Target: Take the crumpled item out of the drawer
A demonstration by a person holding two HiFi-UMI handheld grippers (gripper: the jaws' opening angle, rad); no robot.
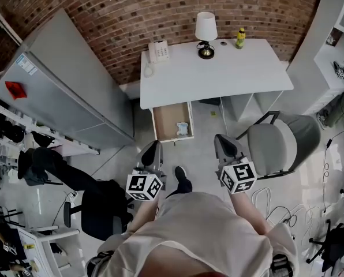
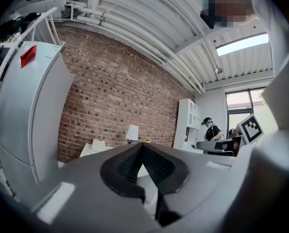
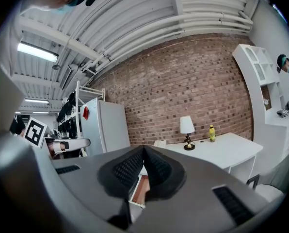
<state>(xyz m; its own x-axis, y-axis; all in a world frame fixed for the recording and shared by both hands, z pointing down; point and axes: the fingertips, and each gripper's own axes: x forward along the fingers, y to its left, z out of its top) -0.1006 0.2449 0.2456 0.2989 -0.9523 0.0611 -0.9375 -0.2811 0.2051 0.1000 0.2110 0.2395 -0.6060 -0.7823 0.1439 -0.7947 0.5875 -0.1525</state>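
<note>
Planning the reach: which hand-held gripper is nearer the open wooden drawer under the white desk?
Left. The left hand-held gripper hangs just before the open wooden drawer, at its front left corner; the right hand-held gripper is off beyond its front right corner, toward the grey chair.

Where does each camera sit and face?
Head view: on the head, facing steeply down at desk and open drawer; torso, left tool, right tool show.
Left gripper view: on the left tool, facing forward at wall and fridge; shut jaws show.
Right gripper view: on the right tool, facing desk and lamp; shut jaws show.
Shared: both gripper views show the lamp.
</note>
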